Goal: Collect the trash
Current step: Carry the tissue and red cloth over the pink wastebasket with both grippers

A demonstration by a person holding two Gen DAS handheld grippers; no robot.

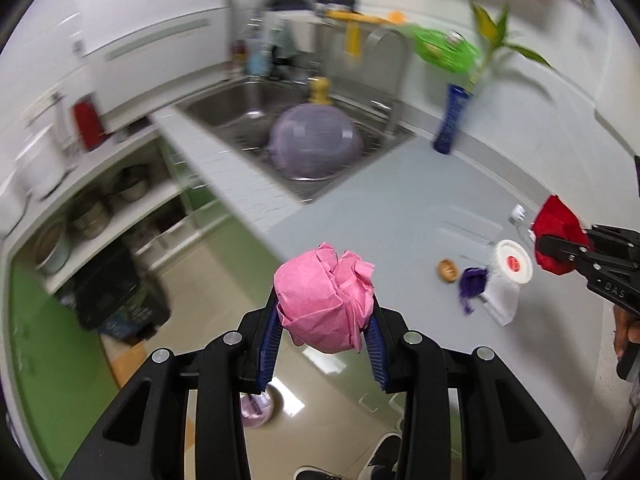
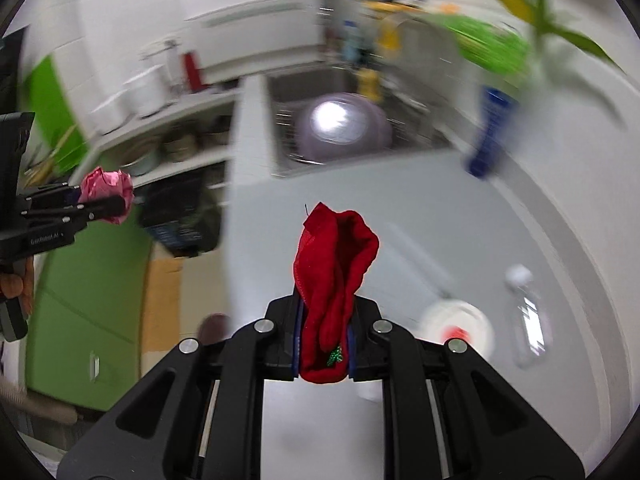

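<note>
Out past the worktop (image 1: 400, 200) edge, over the glossy floor: left gripper (image 1: 325, 332) closed on a crumpled pink paper ball (image 1: 326, 300), blue pads pressed into both sides of it. Above the worktop's open middle: right gripper (image 2: 323, 344) nearly shut, clamped on a bunched red cloth (image 2: 332, 280) with a small green mark low on the fold (pattern unreadable). Legible on the grippers' black bodies: "DAS" in the left wrist view, "GenRobot.AI" in the right wrist view. Toward the worktop's right edge, lying loose: white lidded cup (image 1: 512, 262) with a red round label (text too blurred to read), purple scrap (image 1: 472, 284) touching it, small brown nut-like piece (image 1: 447, 270) just beside, clear plastic bottle (image 2: 528, 312) smeared by motion. At the back corner: sink (image 1: 224, 108) holding an upturned lilac bowl (image 1: 316, 140), blue vase (image 1: 452, 120) with a leafy stem, green packet (image 1: 444, 50) blurred beyond reading.
</note>
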